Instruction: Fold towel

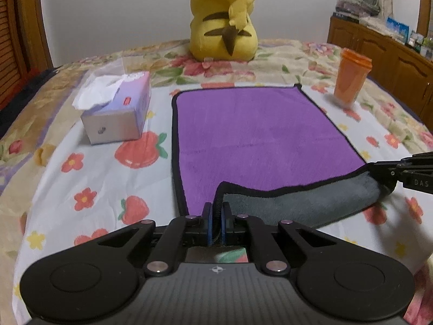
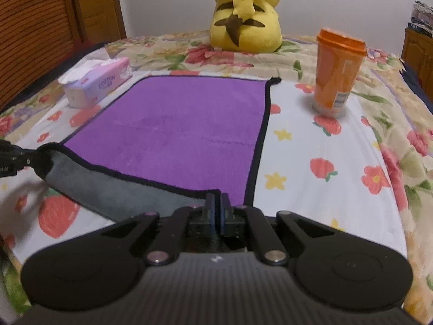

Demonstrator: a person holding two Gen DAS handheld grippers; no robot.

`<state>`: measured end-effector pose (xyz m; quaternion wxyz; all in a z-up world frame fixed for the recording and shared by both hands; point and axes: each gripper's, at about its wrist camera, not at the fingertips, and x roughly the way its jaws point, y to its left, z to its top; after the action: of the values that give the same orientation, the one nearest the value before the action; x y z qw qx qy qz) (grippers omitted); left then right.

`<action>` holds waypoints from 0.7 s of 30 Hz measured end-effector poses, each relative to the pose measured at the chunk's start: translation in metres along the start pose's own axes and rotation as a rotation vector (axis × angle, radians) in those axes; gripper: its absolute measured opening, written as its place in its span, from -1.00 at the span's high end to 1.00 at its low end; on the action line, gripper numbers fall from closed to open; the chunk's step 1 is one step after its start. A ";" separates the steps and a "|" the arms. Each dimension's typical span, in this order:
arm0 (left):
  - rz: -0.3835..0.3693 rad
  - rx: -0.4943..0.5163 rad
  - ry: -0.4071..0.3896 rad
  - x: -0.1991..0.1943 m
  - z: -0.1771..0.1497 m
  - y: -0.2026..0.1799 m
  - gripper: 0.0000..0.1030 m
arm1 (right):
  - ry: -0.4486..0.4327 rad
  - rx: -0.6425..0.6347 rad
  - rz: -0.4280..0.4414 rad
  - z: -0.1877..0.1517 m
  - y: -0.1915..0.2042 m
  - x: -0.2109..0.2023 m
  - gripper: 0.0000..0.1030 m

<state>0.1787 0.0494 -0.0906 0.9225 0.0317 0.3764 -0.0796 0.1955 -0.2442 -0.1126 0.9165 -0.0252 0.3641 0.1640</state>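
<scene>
A purple towel (image 1: 251,135) with a black hem and a grey underside lies flat on the flowered bedsheet; it also shows in the right wrist view (image 2: 184,130). Its near edge is lifted and turned over, grey side (image 1: 303,203) up. My left gripper (image 1: 217,211) is shut on the near left corner of the towel. My right gripper (image 2: 217,203) is shut on the near right corner. The right gripper also shows at the right edge of the left wrist view (image 1: 384,173), and the left gripper at the left edge of the right wrist view (image 2: 29,159).
A tissue box (image 1: 116,111) stands left of the towel. An orange lidded cup (image 2: 335,73) stands to its right. A yellow plush toy (image 1: 224,19) sits behind the towel. A wooden cabinet (image 1: 384,48) is at the far right, a wooden door (image 2: 40,21) at the left.
</scene>
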 end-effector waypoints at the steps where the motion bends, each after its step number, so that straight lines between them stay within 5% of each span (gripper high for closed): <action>1: -0.001 -0.002 -0.007 -0.001 0.001 0.000 0.83 | -0.008 0.000 0.002 0.001 0.000 -0.001 0.92; 21: -0.010 -0.024 -0.133 -0.027 0.016 0.000 0.83 | -0.105 0.005 0.035 0.021 -0.010 -0.014 0.93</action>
<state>0.1708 0.0506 -0.0609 0.9454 0.0135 0.3154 -0.0817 0.2027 -0.2540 -0.0889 0.9314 -0.0080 0.3161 0.1802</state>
